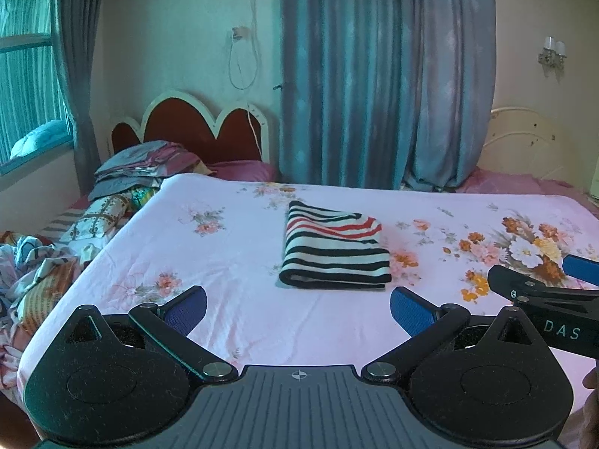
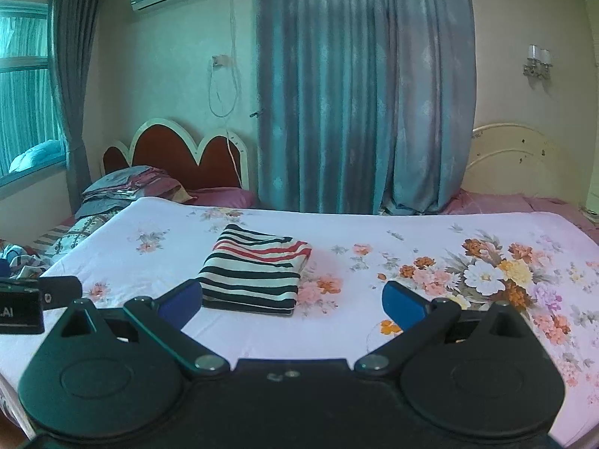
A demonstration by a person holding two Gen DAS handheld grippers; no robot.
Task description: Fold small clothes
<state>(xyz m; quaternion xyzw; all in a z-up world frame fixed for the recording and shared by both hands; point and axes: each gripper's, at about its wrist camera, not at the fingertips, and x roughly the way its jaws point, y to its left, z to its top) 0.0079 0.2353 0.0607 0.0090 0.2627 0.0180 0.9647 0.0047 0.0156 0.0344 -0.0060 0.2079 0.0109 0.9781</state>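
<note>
A striped garment (image 1: 334,247), black and white with red bands, lies folded into a neat rectangle on the pink floral bed sheet (image 1: 243,262). My left gripper (image 1: 297,308) hovers just in front of it, open, with nothing between its blue pads. The right wrist view shows the same folded garment (image 2: 256,271) ahead and slightly left of my right gripper (image 2: 292,301), which is also open and empty. The right gripper (image 1: 539,280) pokes into the left wrist view at the right edge. At the left edge of the right wrist view, part of the left gripper's body (image 2: 33,303) shows.
A heap of folded bedding and loose clothes (image 1: 123,183) lies on the left beside a red headboard (image 1: 194,131). Blue curtains (image 1: 374,75) hang behind the bed. A cream headboard (image 2: 524,164) stands at the far right. A hand (image 1: 589,393) shows at the right edge.
</note>
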